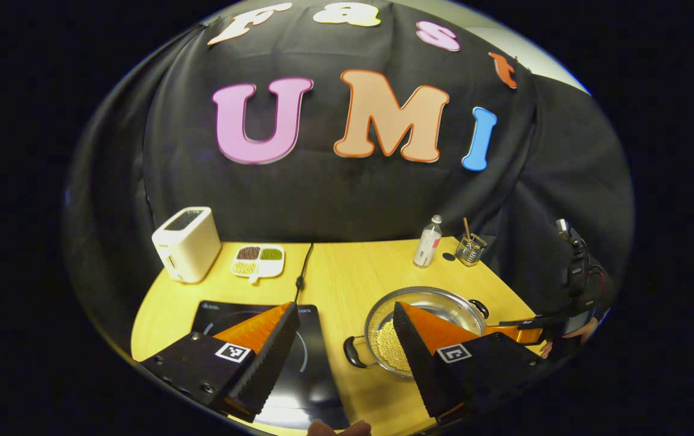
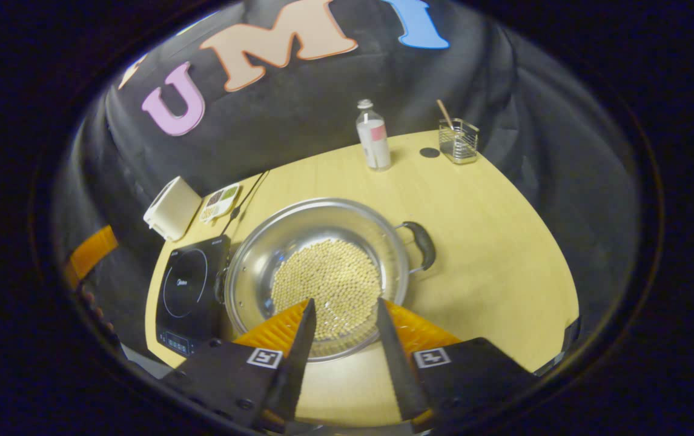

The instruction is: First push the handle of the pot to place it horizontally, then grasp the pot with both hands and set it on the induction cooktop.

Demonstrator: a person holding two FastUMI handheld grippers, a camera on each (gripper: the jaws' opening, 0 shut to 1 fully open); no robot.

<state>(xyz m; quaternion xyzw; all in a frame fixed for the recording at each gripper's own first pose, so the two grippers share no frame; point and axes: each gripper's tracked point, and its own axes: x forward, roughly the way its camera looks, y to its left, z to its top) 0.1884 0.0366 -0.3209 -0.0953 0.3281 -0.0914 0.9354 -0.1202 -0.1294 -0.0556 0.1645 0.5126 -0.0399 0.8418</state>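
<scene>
Beside the cooktop (image 2: 192, 284), the pot (image 2: 317, 272) (rim unobstructed) sits mid-table.

Place: a staged kitchen booth, black cloth hanging behind.
Showing it: induction cooktop (image 2: 186, 290), toaster (image 1: 186, 243) and bean dish (image 1: 258, 261) sitting on a wooden table (image 2: 492, 254).

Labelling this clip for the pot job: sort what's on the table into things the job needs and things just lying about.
Needed: pot of beans; its handles; induction cooktop; left gripper; right gripper.

Lying about: toaster; divided dish; bottle; wire holder.
</scene>
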